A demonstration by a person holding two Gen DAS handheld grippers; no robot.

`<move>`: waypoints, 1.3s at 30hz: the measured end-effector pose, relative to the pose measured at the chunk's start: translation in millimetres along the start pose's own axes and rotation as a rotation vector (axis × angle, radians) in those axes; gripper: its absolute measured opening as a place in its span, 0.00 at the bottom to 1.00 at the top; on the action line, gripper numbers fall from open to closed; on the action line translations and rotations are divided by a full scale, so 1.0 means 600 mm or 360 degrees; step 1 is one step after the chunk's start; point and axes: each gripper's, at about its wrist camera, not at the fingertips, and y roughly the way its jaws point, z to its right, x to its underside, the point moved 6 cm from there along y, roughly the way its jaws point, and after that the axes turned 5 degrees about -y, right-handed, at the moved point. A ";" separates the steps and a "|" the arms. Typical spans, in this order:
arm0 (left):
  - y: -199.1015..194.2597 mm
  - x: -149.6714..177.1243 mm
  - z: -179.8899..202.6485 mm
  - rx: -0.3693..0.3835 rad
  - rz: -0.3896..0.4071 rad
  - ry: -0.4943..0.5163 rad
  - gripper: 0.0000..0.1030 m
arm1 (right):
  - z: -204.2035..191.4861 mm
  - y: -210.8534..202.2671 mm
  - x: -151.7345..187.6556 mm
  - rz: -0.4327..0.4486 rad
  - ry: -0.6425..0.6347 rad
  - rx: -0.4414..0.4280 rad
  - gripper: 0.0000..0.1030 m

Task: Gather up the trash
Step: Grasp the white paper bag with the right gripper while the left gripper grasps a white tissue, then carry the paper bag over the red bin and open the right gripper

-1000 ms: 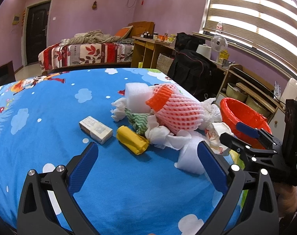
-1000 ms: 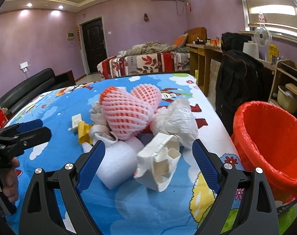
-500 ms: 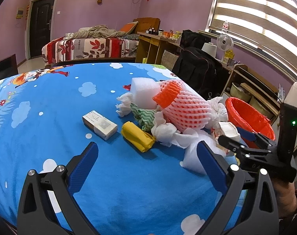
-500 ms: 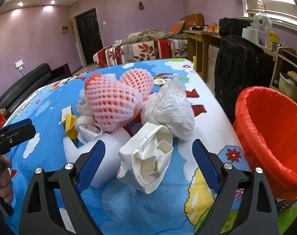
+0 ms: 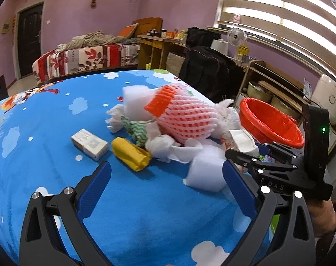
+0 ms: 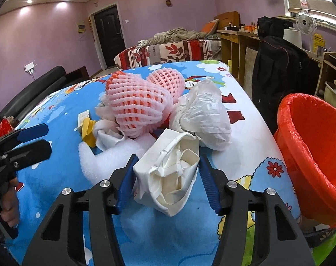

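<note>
Right gripper (image 6: 165, 173) has gone from wide to closing, pads now pressing the white carton (image 6: 168, 177) on the blue cloth (image 6: 245, 155), beside the red bin (image 6: 311, 146). Left gripper (image 5: 165, 190) hovers wide, empty.

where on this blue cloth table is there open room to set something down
Free: the blue cloud-print tablecloth left of the small white box, and the near strip before the open left gripper. Crowded: around the pink foam net, beside the red-lined bin.

bed (image 5: 88, 55), dark door (image 6: 109, 35), fan (image 5: 236, 37) near blinds (image 5: 278, 15).
</note>
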 end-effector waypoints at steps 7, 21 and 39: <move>0.016 0.007 0.034 0.0075 -0.0050 0.0083 0.89 | 0.008 -0.022 -0.013 0.0057 0.0003 0.0024 0.52; 0.079 0.026 0.082 0.0130 -0.0228 0.0270 0.71 | 0.044 -0.063 -0.027 0.0124 0.0050 0.0090 0.52; 0.031 -0.008 0.129 0.0293 -0.0130 0.0351 0.48 | 0.109 -0.111 -0.033 0.0197 0.0118 0.0210 0.52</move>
